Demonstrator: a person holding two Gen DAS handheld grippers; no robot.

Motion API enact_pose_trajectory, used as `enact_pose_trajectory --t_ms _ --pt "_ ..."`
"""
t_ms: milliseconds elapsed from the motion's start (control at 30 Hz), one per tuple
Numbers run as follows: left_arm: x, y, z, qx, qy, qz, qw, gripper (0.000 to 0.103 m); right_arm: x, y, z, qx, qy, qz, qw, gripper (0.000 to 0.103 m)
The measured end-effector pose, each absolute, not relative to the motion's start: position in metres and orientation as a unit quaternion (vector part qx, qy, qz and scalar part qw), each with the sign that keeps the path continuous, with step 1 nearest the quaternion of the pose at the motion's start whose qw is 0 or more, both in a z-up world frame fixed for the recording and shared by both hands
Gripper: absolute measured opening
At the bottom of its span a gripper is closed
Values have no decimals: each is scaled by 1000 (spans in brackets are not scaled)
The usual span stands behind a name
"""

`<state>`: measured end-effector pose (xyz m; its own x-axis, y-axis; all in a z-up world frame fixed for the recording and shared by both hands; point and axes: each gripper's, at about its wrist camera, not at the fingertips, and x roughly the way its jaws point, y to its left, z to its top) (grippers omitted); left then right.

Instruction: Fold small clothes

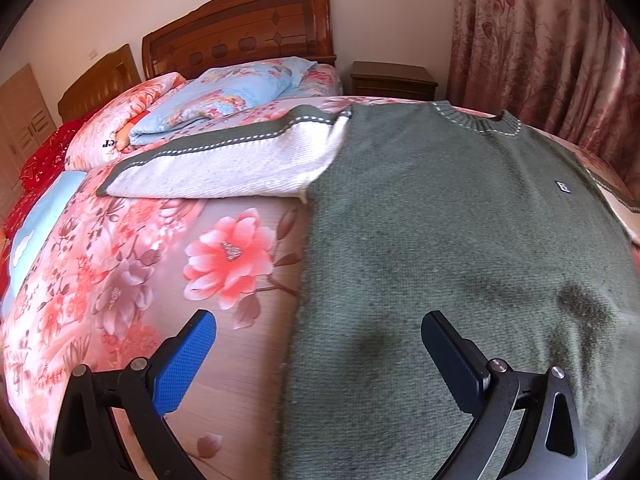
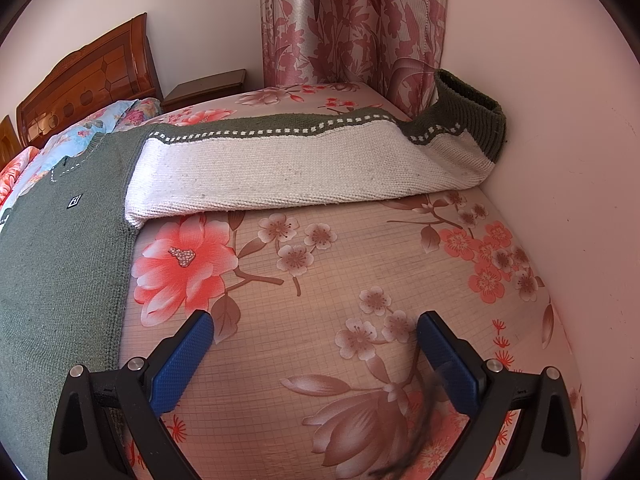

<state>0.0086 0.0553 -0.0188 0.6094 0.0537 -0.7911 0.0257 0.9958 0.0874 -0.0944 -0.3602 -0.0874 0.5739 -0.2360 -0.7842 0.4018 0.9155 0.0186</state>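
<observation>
A small green knit sweater (image 1: 448,248) lies flat and face up on the floral bedspread (image 1: 132,280), both white sleeves spread out. Its left sleeve (image 1: 224,164) reaches toward the pillows. In the right wrist view the sweater body (image 2: 60,264) is at the left and the other sleeve (image 2: 304,164) stretches right, its green cuff (image 2: 472,108) against the wall. My left gripper (image 1: 318,344) is open and empty, hovering over the sweater's lower left edge. My right gripper (image 2: 314,344) is open and empty above bare bedspread (image 2: 320,280), right of the sweater.
A folded blue floral quilt (image 1: 240,88) and pillows lie by the wooden headboard (image 1: 244,32). A dark nightstand (image 1: 392,80) and patterned curtains (image 2: 352,20) stand beyond the bed. A pink wall (image 2: 568,160) borders the bed's right side. A dark thread (image 2: 420,432) dangles near my right gripper.
</observation>
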Motion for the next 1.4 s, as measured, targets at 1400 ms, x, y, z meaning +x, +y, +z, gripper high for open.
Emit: enact_pose_trajectory --t_ms 1400 --pt "-2 61 -10 120 390 86 909 103 -94 -361 -87 98 425 -181 882 103"
